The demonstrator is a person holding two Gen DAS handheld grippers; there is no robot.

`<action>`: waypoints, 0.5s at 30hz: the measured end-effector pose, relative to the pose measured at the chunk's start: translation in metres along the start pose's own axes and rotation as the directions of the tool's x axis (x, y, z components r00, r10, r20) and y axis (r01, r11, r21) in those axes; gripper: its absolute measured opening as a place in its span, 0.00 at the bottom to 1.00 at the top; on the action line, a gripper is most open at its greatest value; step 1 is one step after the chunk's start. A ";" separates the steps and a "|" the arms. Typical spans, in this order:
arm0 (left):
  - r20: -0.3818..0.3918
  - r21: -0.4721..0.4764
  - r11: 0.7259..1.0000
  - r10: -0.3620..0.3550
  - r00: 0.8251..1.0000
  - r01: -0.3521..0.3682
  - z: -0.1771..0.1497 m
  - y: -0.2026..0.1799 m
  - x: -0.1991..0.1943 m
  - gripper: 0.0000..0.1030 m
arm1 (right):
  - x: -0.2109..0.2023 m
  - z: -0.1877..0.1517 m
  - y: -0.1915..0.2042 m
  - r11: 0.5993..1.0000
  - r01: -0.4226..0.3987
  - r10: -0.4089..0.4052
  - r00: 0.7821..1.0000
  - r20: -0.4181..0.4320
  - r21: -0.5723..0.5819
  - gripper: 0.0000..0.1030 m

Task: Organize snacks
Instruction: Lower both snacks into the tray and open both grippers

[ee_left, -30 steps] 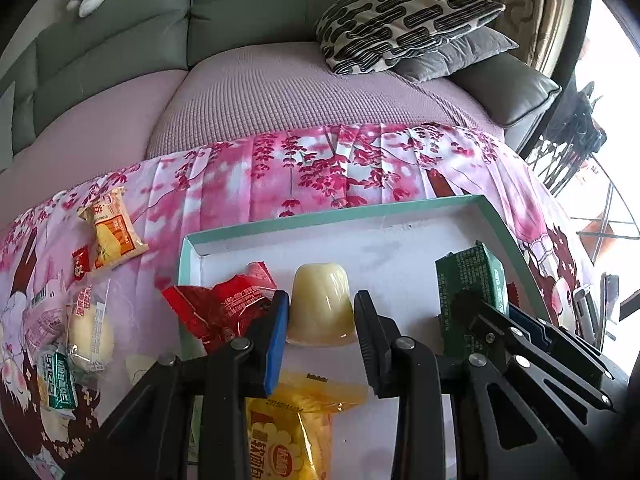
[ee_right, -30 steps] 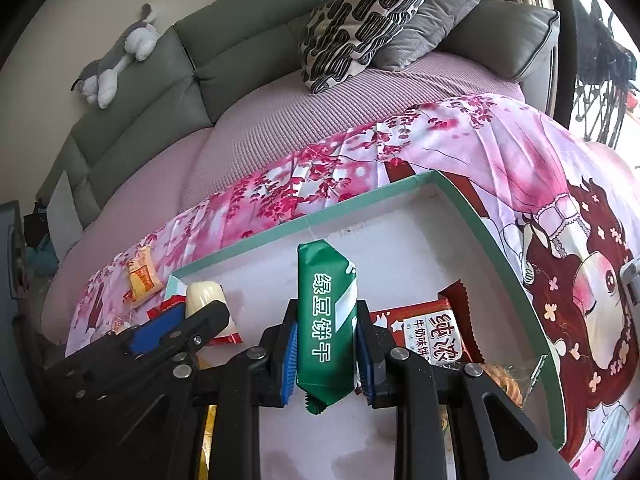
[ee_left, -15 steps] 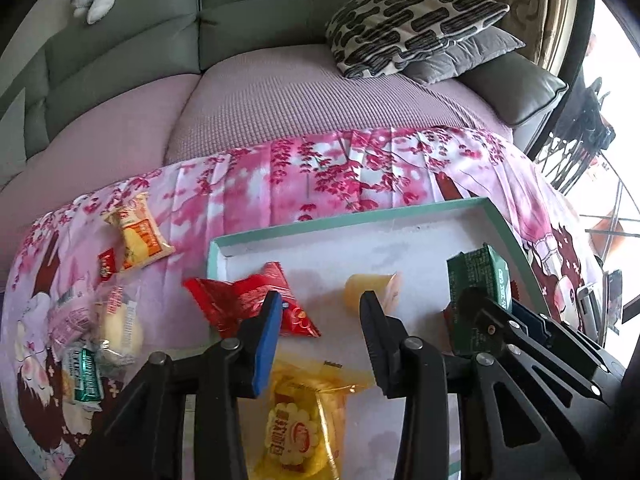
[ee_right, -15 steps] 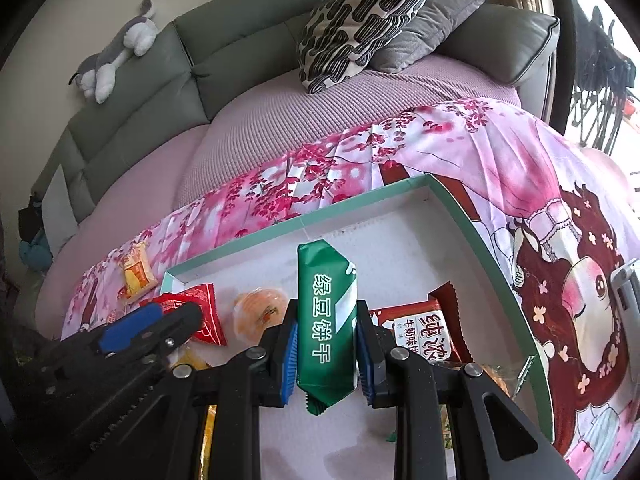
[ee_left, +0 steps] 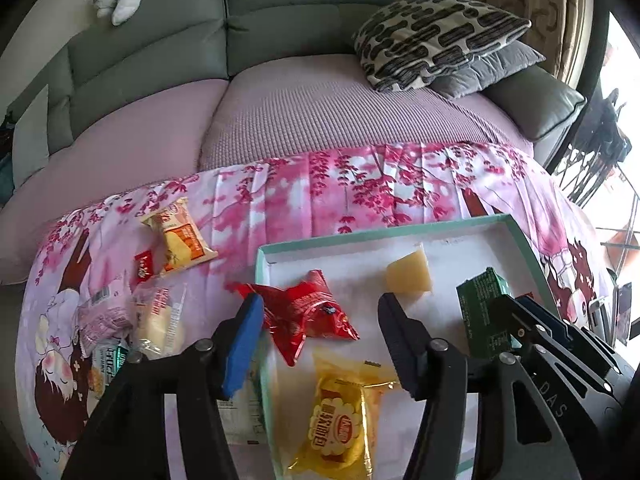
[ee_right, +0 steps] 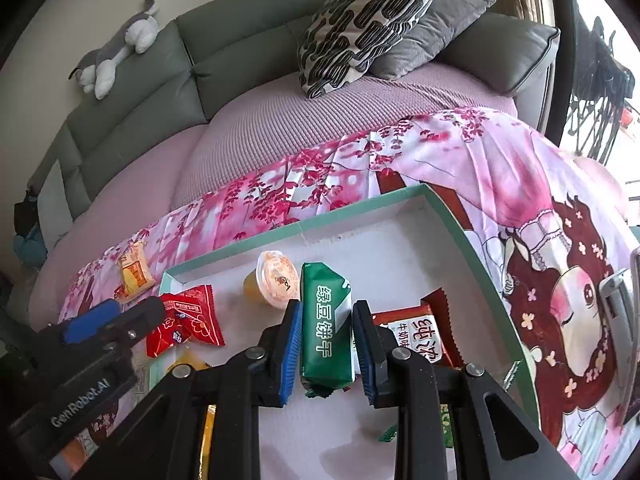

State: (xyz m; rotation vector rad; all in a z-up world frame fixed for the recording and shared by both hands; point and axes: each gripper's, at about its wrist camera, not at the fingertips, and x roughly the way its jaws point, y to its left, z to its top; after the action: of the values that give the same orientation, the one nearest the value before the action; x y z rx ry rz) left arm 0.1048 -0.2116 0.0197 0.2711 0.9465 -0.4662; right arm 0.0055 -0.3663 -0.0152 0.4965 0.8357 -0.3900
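Through the left wrist camera, we are looking at our left claw (ee_left: 320, 336) hanging with its jaws apart and nothing between them; they have just been opening. Beyond its tips the jelly cup (ee_left: 409, 278) is lying on its side on the floor of the teal-rimmed tray (ee_left: 520, 236), beside a red snack packet (ee_left: 304, 316) draped over the tray's left rim and a yellow biscuit packet (ee_left: 340, 420) nearer the camera. We are judging that the cup has been delivered. On the floral cloth (ee_left: 280, 196) left of the tray, loose snacks are waiting: an orange cracker packet (ee_left: 180, 242), a small red sweet (ee_left: 143, 268) and a clear-wrapped bun (ee_left: 158, 320).

Through the right wrist camera, we are seeing our right claw (ee_right: 326, 344) clamped on a green mung-bean biscuit packet (ee_right: 326, 328), held upright above the tray floor, with the cup just behind it and a red milk-sweet packet (ee_right: 416, 332) to its right. The placing step is in hand here. Next we are likely needing to lower the green packet onto a bare patch of tray and release it, while the left claw goes back to the cloth for another snack.
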 end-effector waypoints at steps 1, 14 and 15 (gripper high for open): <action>0.001 -0.004 1.000 0.003 1.000 -0.003 0.000 0.002 -0.001 0.59 | -0.001 0.000 0.000 1.000 0.002 -0.002 1.000 0.001 0.002 0.28; -0.004 -0.060 0.998 0.035 0.999 -0.035 0.001 0.022 0.000 0.63 | 0.001 -0.001 0.000 0.999 0.034 -0.034 0.999 -0.015 0.000 0.59; -0.005 -0.063 0.997 0.038 0.999 -0.038 0.001 0.023 0.000 0.64 | 0.001 -0.001 0.000 0.999 0.035 -0.035 0.999 -0.017 -0.001 0.59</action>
State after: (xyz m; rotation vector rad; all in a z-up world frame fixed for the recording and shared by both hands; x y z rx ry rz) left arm 0.1170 -0.1924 0.0206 0.2323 0.9568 -0.4001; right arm 0.0056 -0.3655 -0.0169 0.4854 0.8620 -0.4176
